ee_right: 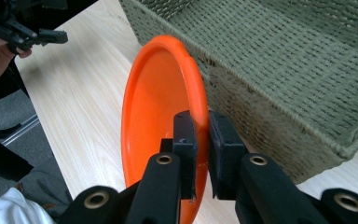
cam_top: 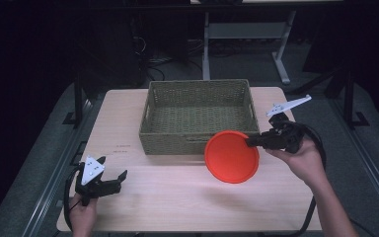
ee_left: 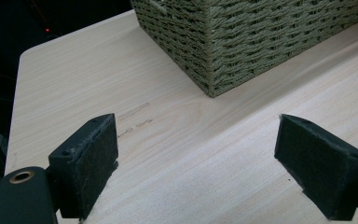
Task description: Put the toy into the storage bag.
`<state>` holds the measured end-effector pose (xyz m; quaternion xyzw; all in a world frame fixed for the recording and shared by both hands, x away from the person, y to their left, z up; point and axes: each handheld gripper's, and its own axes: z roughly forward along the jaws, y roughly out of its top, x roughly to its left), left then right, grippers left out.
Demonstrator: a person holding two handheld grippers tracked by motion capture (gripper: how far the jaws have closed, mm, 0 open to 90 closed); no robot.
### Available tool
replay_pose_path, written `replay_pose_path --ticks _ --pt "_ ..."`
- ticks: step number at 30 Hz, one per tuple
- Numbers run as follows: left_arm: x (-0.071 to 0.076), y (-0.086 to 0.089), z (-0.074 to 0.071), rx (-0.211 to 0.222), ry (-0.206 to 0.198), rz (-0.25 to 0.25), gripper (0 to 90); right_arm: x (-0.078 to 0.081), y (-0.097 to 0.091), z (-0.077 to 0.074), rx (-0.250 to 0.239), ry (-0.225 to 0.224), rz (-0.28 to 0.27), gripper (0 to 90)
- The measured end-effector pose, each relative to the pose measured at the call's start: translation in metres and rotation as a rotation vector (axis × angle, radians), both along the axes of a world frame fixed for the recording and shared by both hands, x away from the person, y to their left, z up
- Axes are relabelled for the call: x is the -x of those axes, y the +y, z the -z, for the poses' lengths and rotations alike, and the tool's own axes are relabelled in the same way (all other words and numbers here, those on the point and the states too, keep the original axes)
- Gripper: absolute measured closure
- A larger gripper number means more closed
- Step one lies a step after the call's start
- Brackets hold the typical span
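Looking down from the high view, the right hand-held gripper (cam_top: 252, 142) clamps the rim of an orange plate (cam_top: 231, 156), which hangs tilted above the bench (cam_top: 177, 197), just in front of the near wall of the woven basket (cam_top: 197, 143) and overlapping its near right corner. The left hand-held gripper (cam_top: 121, 178) rests near the bench's near left corner, well apart from the plate, jaws spread and holding nothing. From the left gripper view, its two padded jaws stand wide apart over bare wood, with a basket corner (ee_left: 209, 70) ahead. From the right gripper view, the jaws pinch the plate's raised rim (ee_right: 198, 135) between their pads, the dish (ee_right: 156, 107) standing nearly on edge beside the basket wall (ee_right: 270, 116). The plate looks like light, stiff plastic, probably smooth and a little slippery; a pinch on the rim seems the sensible hold, though an edge grip may let it swing or slip.
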<state>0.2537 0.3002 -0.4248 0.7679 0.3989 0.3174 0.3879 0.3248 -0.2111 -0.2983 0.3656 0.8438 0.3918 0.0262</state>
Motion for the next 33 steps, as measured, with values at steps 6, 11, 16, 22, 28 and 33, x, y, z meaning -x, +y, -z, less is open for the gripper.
replay_pose_path --ticks 6,11,16,22,28,33 --pt "0.0 0.0 0.0 0.006 0.002 -0.002 12.8 -0.003 0.002 -0.013 0.0 -0.009 -0.016 82.3" --pt "0.0 0.0 0.0 0.008 -0.001 -0.004 12.8 -0.005 0.003 -0.025 0.011 -0.023 -0.01 82.3" --pt "0.0 0.001 0.0 0.008 0.0 -0.005 12.8 -0.009 0.004 -0.034 0.01 -0.029 -0.01 82.3" --pt "0.0 0.0 0.0 0.006 0.001 -0.003 12.8 -0.017 0.009 -0.047 0.027 -0.036 -0.014 82.3" --pt "0.0 0.003 0.0 0.012 0.002 -0.009 12.8 -0.025 0.013 -0.055 0.03 -0.044 -0.015 82.3" --pt "0.0 0.002 0.0 0.017 0.002 -0.009 12.8 -0.031 0.017 -0.062 0.033 -0.042 -0.01 82.2"
